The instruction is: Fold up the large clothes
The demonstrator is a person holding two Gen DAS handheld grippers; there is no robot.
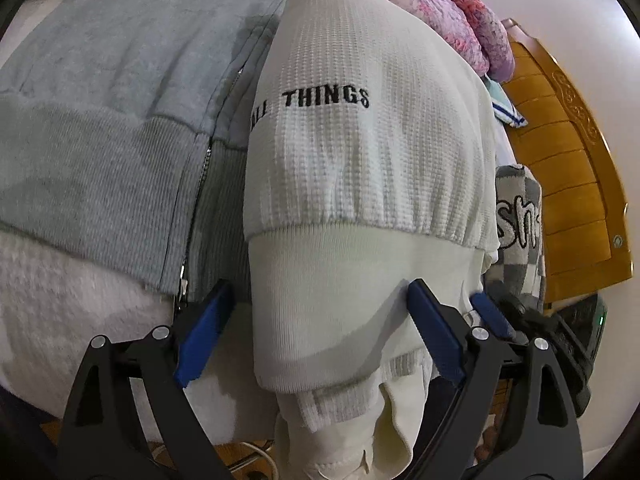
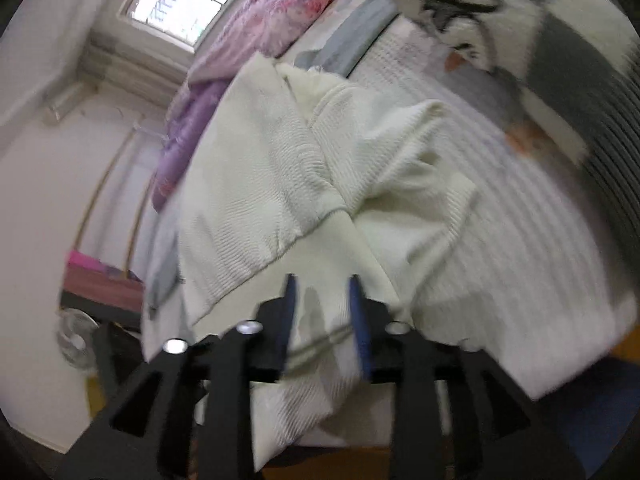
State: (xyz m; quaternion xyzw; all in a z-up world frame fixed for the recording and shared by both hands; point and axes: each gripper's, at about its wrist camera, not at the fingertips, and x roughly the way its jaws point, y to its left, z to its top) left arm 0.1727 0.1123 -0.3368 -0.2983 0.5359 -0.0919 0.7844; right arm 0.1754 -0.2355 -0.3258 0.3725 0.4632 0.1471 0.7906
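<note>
Bed bears my white sweater beside a grey hoodie; left gripper fingers stand apart around its hem, right gripper fingers part-open with hem between.

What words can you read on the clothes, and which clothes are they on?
"ALL THINGS", in black stitched letters on the white sweater; the first letter sits on a fold and is partly hidden.
"sh", big white letters on the grey checked cloth; the rest of the word is cut off, so it cannot be read.
In the right wrist view the same grey checked cloth has dark marks, too blurred to read.
</note>
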